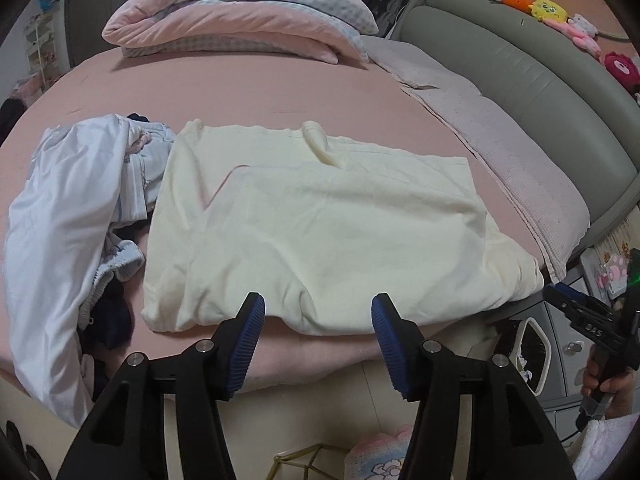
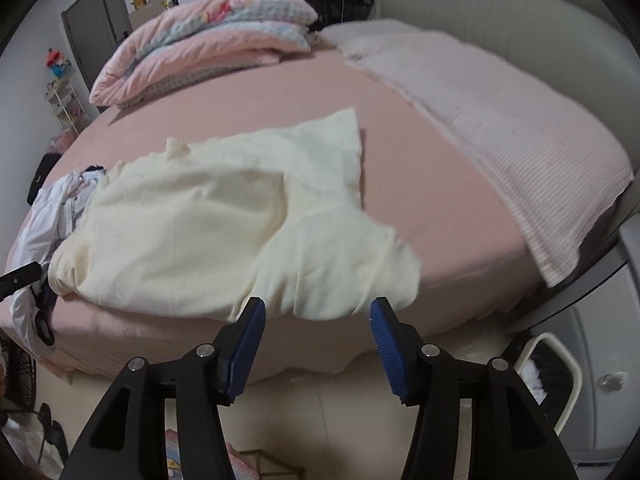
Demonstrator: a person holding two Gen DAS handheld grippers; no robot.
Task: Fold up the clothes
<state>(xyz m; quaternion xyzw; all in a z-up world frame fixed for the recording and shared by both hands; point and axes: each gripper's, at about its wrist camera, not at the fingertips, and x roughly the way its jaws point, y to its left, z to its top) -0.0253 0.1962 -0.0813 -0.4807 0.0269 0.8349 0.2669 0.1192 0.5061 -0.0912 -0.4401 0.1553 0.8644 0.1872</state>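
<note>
Garment (image 1: 320,224): one cream, flat on bed (image 1: 248,92) | hand-held grippers (image 1: 318,320) (image 2: 317,322): two, both wide, empty

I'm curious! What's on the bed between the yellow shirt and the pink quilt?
Nothing: only bare pink sheet lies between the cream garment and folded quilt, shown in both wrist views.

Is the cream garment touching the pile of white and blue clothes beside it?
Touching. The left wrist view shows the cream garment lying against and overlapping the pile's striped edge.

text: "DAS" | on: right tongs (image 1: 560,300) black body
</note>
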